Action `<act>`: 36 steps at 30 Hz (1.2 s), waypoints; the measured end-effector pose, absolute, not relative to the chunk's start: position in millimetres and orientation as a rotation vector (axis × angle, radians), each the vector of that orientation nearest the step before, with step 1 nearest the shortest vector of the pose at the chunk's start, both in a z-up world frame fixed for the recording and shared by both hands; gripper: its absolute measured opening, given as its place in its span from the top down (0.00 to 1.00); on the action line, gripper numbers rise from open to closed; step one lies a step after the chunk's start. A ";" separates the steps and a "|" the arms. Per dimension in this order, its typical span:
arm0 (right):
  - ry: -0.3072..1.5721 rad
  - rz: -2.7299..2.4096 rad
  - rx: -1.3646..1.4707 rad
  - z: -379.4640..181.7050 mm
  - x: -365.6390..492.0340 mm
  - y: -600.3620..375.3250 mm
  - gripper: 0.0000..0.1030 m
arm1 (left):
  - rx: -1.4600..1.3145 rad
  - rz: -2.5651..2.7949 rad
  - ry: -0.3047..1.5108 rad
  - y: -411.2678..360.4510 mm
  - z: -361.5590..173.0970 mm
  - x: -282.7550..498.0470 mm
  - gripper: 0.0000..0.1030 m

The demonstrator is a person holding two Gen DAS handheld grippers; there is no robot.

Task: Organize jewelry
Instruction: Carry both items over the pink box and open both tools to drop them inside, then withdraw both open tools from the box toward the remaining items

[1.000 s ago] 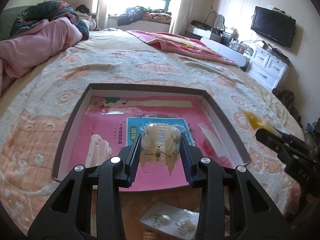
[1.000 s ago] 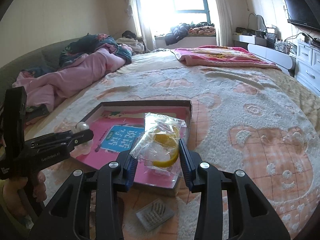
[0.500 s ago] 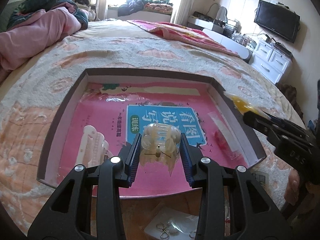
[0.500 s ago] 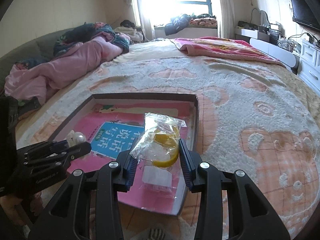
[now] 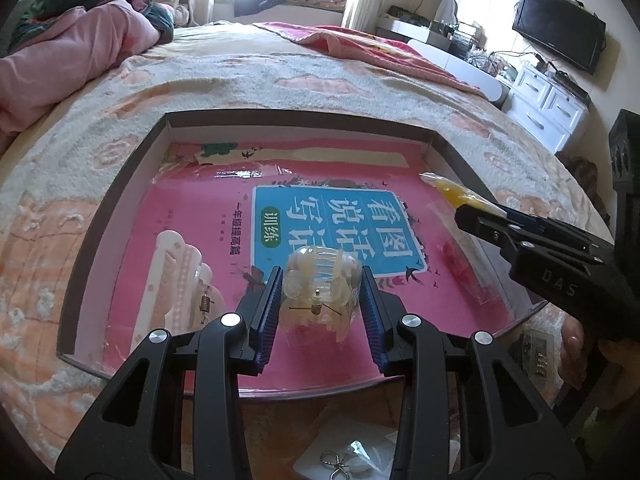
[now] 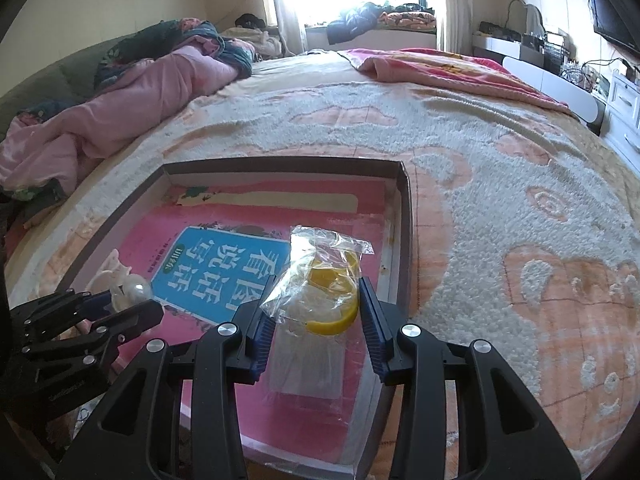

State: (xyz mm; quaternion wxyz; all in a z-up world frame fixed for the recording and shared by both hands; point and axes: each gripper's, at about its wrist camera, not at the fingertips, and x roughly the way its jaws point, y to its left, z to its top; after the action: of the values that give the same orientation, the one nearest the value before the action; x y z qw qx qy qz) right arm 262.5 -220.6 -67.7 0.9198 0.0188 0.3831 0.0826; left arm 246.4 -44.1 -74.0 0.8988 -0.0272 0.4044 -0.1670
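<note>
**Two pieces hovering over the box**

The left hand-held gripper [image 5: 319,298] is clamping a clear, brittle-looking plastic hair claw [image 5: 320,280]; the right hand-held gripper [image 6: 316,308] is pinching a crinkly clear bag holding a yellow bangle [image 6: 326,292], light and slippery. Both are hanging above the shallow pink-lined cardboard box [image 5: 280,118] on the bed. Only the left view is showing a white comb [image 5: 172,276] lying inside.

Pink book [image 5: 192,216] lay in the box just ahead of the left gripper [image 5: 320,300]; its blue panel [image 5: 332,236] carried big white Chinese chars 看图说话写话, w/ a green oval reading 训练. Right gripper [image 5: 476,208], off to the right, had "DAS" on its side. Small side print was unreadable.
</note>
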 end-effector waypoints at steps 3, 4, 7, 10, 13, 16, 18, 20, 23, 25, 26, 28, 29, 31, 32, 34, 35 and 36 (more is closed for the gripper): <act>0.794 0.168 0.037 -69.8 263.6 -220.2 0.62 | -0.060 -0.346 0.841 -42.8 -74.5 246.6 0.71; 0.794 0.171 0.037 -69.6 263.3 -219.9 0.62 | -0.060 -0.346 0.839 -42.9 -74.7 246.8 0.71; 0.793 0.175 0.040 -69.1 261.3 -220.2 0.58 | -0.058 -0.347 0.839 -42.2 -74.7 246.7 0.71; 0.784 0.183 0.045 -67.4 257.9 -220.4 0.52 | -0.061 -0.346 0.840 -42.4 -74.8 247.0 0.71; 0.766 0.186 0.050 -63.1 249.8 -219.7 0.47 | -0.061 -0.345 0.839 -42.3 -74.3 247.3 0.71; 0.739 0.189 0.047 -58.7 240.3 -219.3 0.42 | -0.061 -0.345 0.839 -42.0 -74.2 247.6 0.71; 0.722 0.184 0.039 -56.1 233.9 -218.5 0.37 | -0.061 -0.345 0.839 -41.5 -74.4 247.8 0.71; 0.705 0.181 0.038 -52.9 226.5 -218.2 0.32 | -0.062 -0.345 0.839 -41.4 -74.3 247.8 0.71; 0.686 0.185 0.031 -49.5 217.5 -216.6 0.25 | -0.069 -0.339 0.840 -40.2 -74.2 248.1 0.71; 0.669 0.184 0.023 -46.7 211.0 -216.1 0.21 | -0.079 -0.337 0.836 -37.5 -72.2 247.8 0.66; 0.661 0.184 0.020 -45.4 208.1 -216.0 0.19 | -0.082 -0.335 0.831 -36.3 -70.4 247.3 0.63; 0.646 0.174 0.012 -42.5 202.6 -215.9 0.13 | -0.084 -0.334 0.818 -34.4 -65.4 245.1 0.53; 0.639 0.172 0.015 -41.0 199.8 -216.7 0.12 | -0.083 -0.334 0.813 -33.2 -62.9 243.9 0.52; 0.632 0.172 0.028 -38.5 195.5 -218.5 0.12 | -0.081 -0.328 0.796 -31.6 -56.9 241.1 0.48; 0.630 0.171 0.033 -37.5 193.6 -219.0 0.10 | -0.081 -0.324 0.789 -30.5 -54.5 239.9 0.47; 0.623 0.169 0.037 -35.4 190.3 -220.2 0.10 | -0.086 -0.317 0.778 -28.1 -50.0 238.3 0.45; 0.618 0.169 0.035 -34.1 188.4 -220.8 0.10 | -0.089 -0.315 0.774 -26.6 -48.4 237.5 0.44; 0.615 0.167 0.033 -33.2 187.3 -221.5 0.10 | -0.092 -0.312 0.770 -25.4 -46.8 236.6 0.43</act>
State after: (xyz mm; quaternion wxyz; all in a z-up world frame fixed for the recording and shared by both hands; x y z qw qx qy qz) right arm 187.3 -221.5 -33.2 0.9496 0.0163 0.3021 0.0820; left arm 236.6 -25.4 -46.8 0.9139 -0.0447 0.3740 -0.1515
